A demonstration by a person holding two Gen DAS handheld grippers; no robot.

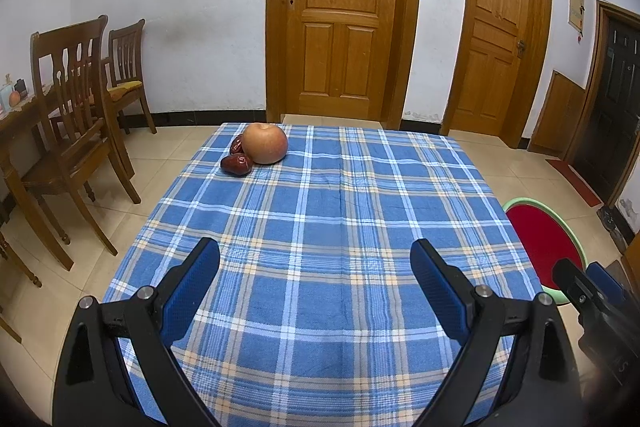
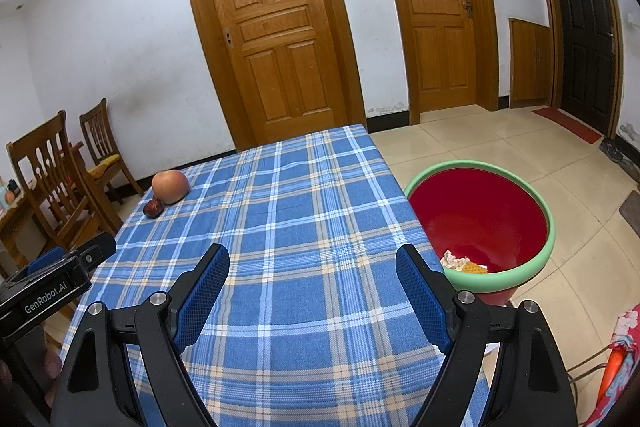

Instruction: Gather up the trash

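Observation:
A red bin with a green rim (image 2: 552, 227) stands on the floor off the table's right edge; crumpled white paper (image 2: 454, 261) and a yellow scrap (image 2: 476, 268) lie at its bottom. The bin (image 1: 540, 239) shows partly in the left wrist view. My left gripper (image 1: 316, 255) hangs open over the blue plaid tablecloth (image 1: 320, 207), nothing between its fingers. My right gripper (image 2: 312, 259) is open too, above the cloth (image 2: 280, 207) near the bin. An apple (image 1: 265, 143) and dark red dates (image 1: 237, 164) sit at the far left corner.
Wooden chairs (image 1: 80, 115) and a side table stand to the left. Wooden doors (image 1: 340, 15) line the far wall. The other gripper's body (image 2: 52, 287) shows at the left in the right wrist view. A patterned cloth on a chair (image 2: 620, 355) is at the lower right.

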